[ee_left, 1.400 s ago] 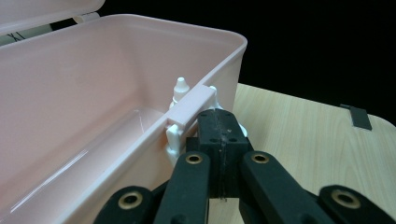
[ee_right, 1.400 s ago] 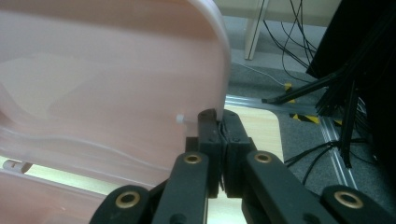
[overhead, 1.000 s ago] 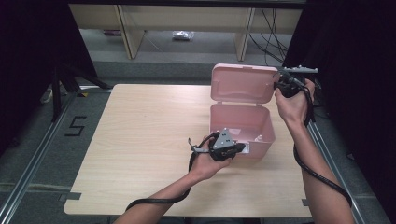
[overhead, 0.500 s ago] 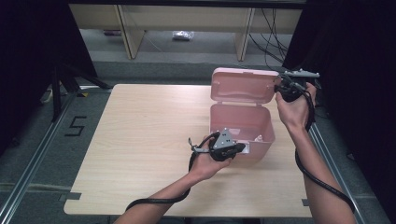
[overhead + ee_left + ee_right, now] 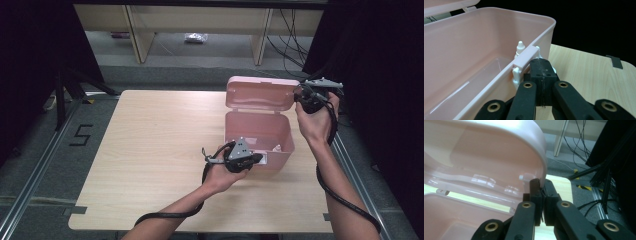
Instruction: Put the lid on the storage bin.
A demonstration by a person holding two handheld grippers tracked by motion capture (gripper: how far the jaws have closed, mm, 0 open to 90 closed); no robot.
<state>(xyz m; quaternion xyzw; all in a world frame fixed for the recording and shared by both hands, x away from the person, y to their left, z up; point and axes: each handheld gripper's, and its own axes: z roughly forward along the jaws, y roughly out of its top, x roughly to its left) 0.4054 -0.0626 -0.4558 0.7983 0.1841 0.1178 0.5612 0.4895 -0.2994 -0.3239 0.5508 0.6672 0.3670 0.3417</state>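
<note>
A pink plastic box [image 5: 284, 150] stands open right of the table's middle, its lid [image 5: 259, 94] raised upright behind it. My left gripper [image 5: 260, 159] is shut, and its tips rest against the white latch [image 5: 516, 73] on the box's front wall [image 5: 499, 87]. Seen along its own jaws, the left gripper [image 5: 542, 65] has nothing between them. My right gripper [image 5: 300, 95] is shut at the lid's right edge. In its own view the right gripper [image 5: 540, 187] touches the lid's rim [image 5: 543, 162]; whether it pinches the rim is unclear. A small white dropper bottle [image 5: 520, 47] stands inside the box.
The wooden table [image 5: 160, 150] has bare room to the left of the box and in front of it. Its right edge [image 5: 345, 165] runs close to the box. Beyond the table are shelf legs and cables [image 5: 290, 30] on the floor.
</note>
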